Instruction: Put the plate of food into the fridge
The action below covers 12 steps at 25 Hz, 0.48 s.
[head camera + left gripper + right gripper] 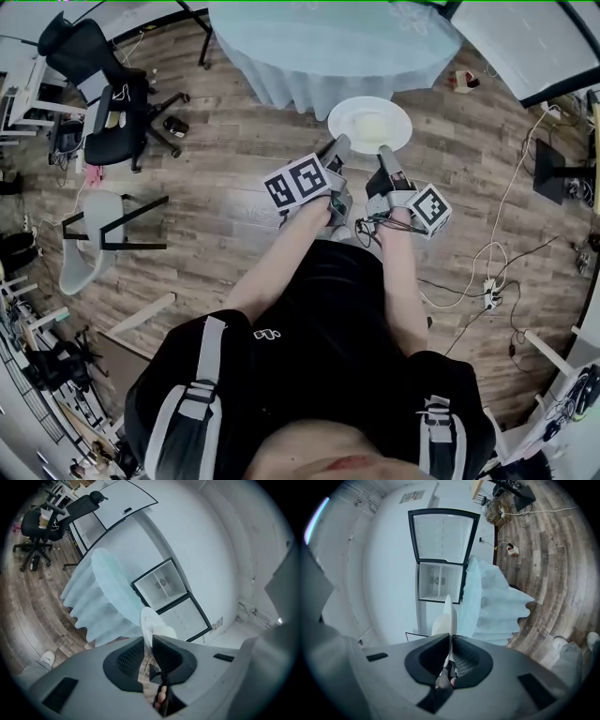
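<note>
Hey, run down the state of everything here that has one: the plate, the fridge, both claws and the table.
plate, held level between both claws, food on it.
left claw, shut on the plate's rim.
right claw, shut on the plate's rim.
fridge, door open, inside showing.
table, covered with a pale cloth.

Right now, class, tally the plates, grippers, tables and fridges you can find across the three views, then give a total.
plate: 1
grippers: 2, left gripper and right gripper
table: 1
fridge: 1
total: 5
</note>
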Motion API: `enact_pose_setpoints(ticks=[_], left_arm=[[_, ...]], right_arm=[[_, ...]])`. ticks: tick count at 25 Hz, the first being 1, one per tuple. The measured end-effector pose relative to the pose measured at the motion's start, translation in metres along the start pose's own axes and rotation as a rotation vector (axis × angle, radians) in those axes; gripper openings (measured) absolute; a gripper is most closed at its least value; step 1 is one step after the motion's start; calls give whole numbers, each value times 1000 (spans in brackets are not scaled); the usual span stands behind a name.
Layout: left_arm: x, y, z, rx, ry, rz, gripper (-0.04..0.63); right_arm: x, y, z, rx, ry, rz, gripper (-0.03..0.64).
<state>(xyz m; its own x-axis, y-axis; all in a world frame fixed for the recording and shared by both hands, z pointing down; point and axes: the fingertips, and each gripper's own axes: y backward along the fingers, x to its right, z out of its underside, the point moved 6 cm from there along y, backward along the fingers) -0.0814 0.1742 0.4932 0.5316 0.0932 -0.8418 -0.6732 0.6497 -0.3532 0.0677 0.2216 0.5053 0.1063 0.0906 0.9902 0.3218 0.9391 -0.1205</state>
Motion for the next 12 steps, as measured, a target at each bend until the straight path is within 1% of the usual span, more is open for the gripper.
enact_pose_setpoints(ticks=[4, 6, 9, 12], left_arm=[[-8, -14, -35, 11, 5, 5, 57], [-15, -19, -54, 12, 9, 2, 57], [-26, -25, -82, 16, 19, -3, 55], [-35, -33, -113, 31, -4, -15, 57]], right_arm=[[-5, -38, -2, -5, 22, 0, 25], [-10, -60, 3, -8, 8, -14, 25], [-14, -90, 8, -15, 1, -7, 25], [-19, -123, 12, -29, 15, -1, 25]])
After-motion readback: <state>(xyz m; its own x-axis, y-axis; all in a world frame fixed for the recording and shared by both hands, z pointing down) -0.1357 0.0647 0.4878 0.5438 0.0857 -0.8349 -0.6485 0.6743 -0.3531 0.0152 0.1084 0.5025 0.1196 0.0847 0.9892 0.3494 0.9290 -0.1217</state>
